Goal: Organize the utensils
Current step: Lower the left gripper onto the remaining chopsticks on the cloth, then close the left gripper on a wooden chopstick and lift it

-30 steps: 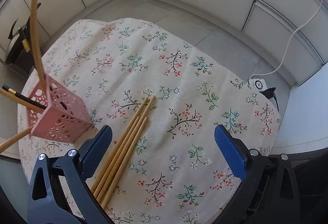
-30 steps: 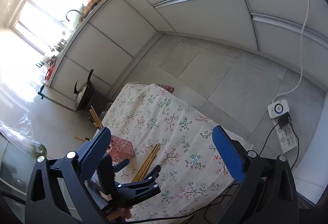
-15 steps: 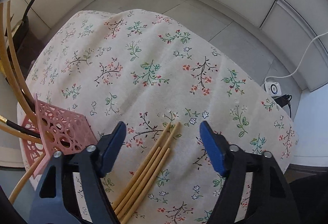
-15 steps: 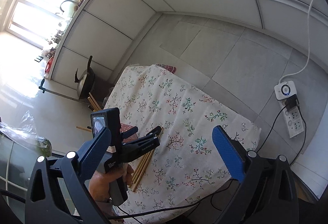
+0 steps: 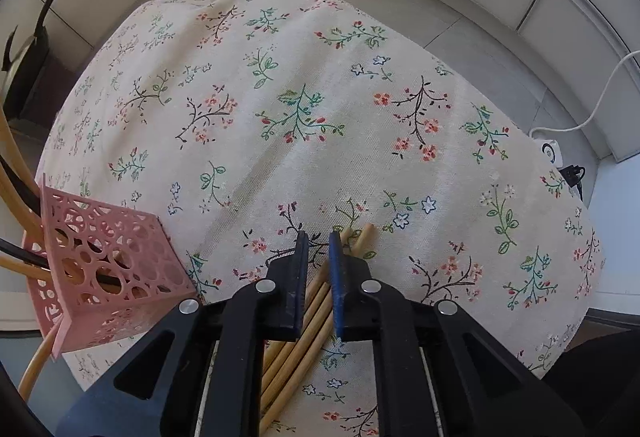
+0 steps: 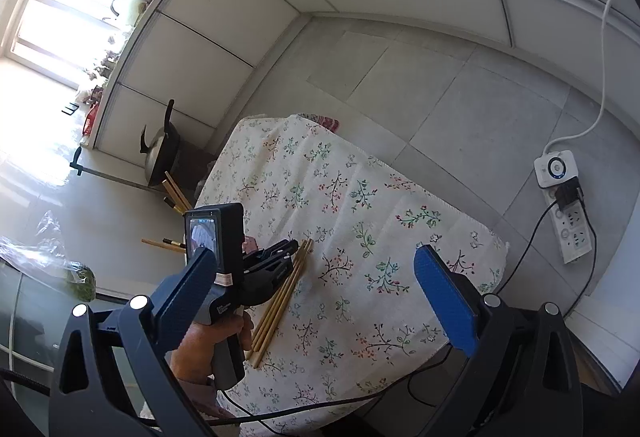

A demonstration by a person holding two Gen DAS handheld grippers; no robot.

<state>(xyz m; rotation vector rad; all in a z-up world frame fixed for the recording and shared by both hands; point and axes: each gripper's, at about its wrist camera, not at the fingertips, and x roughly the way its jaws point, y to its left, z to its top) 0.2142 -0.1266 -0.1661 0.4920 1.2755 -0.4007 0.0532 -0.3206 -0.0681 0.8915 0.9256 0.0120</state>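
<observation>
Your left gripper (image 5: pixel 318 249) has just been closing, its jaws now pinching the bundle of pale wooden chopsticks (image 5: pixel 316 307) lying on the floral tablecloth (image 5: pixel 320 117), beside the pink perforated plastic holder (image 5: pixel 108 269). Your right gripper (image 6: pixel 320 293) hangs wide open above the table, holding nothing.

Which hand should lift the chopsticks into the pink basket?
Left. The left gripper has just been closing around the chopsticks on the tablecloth, beside the pink basket. The right gripper hangs wide open, apart from them.
</observation>
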